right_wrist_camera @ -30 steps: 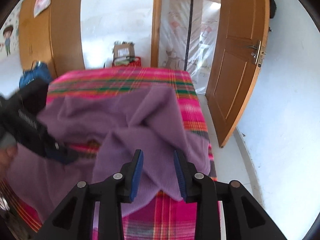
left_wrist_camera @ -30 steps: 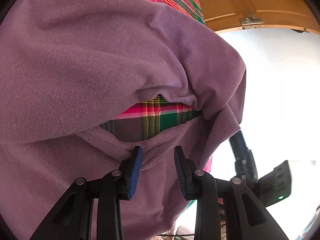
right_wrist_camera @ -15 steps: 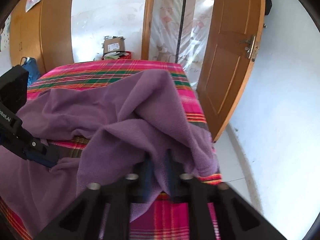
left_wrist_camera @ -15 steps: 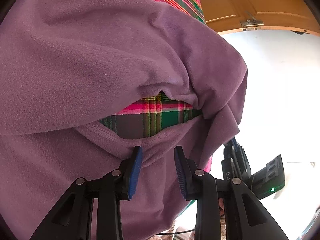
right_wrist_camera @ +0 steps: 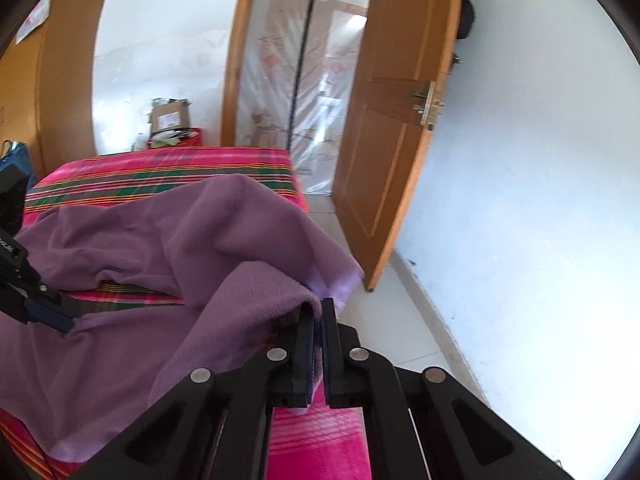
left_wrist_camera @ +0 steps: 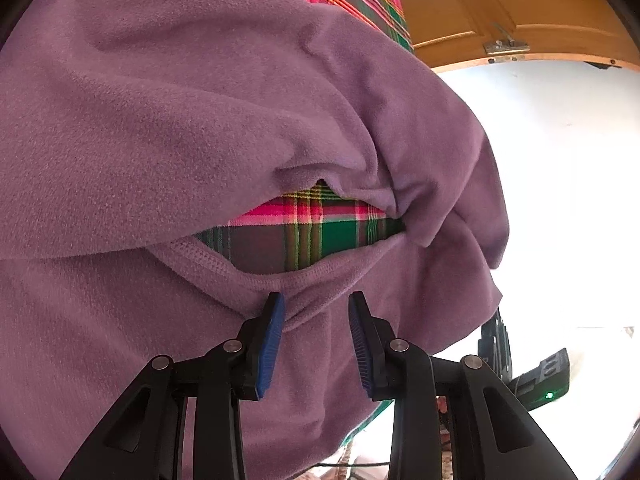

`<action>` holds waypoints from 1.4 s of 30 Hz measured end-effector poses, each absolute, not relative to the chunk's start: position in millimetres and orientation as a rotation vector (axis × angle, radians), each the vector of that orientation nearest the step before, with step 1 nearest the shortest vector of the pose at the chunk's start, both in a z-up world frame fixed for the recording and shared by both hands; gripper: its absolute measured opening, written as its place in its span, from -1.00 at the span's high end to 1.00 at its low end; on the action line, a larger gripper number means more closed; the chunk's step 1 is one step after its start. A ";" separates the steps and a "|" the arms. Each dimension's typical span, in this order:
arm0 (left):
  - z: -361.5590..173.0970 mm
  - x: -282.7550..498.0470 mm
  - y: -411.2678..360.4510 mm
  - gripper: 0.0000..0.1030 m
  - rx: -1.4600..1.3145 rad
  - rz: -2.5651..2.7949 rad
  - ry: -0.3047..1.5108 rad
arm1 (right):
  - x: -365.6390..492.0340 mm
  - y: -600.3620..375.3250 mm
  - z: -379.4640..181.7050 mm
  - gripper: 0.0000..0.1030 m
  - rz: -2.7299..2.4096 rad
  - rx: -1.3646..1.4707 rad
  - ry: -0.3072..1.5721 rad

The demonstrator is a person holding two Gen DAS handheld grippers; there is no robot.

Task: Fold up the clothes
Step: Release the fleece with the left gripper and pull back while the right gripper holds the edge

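A purple fleece garment (left_wrist_camera: 200,120) lies rumpled on a bed with a pink and green plaid cover (left_wrist_camera: 320,224). My left gripper (left_wrist_camera: 316,308) is open, its blue pads apart just over a stitched hem, with cloth below and between them. In the right wrist view the garment (right_wrist_camera: 160,240) rises in a fold to my right gripper (right_wrist_camera: 318,312), which is shut on its edge near the bed's right side. The left gripper (right_wrist_camera: 60,320) shows there at the far left, its tips resting on the fleece.
The plaid cover (right_wrist_camera: 160,168) ends at the bed's right edge above a white tiled floor (right_wrist_camera: 400,320). A wooden door (right_wrist_camera: 392,140) stands open beyond, beside a plastic-covered doorway. A cardboard box (right_wrist_camera: 170,118) sits behind the bed. A white wall fills the right.
My right gripper closed on the fleece's edge and drew it up and to the right into a raised fold. The left gripper stayed open over the hem.
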State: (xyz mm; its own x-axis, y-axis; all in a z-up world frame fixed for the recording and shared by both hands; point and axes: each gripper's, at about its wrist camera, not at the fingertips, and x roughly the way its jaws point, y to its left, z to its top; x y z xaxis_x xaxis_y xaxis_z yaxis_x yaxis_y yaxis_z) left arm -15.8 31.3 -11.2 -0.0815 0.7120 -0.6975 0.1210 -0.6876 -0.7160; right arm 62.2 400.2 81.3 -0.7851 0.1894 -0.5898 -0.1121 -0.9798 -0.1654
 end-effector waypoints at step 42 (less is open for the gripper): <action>44.1 74.6 103.5 0.14 -1.553 2.017 0.128 | 94.2 490.6 39.4 0.94 2.643 -1.019 0.156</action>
State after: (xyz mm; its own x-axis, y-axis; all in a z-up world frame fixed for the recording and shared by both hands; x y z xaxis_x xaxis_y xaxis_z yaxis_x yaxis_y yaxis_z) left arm 74.6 103.5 44.1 -0.1503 0.3856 -0.9103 -0.4978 -0.8251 -0.2673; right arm 94.2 490.6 39.4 -0.7019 0.2412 -0.6702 -0.3184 -0.9479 -0.0077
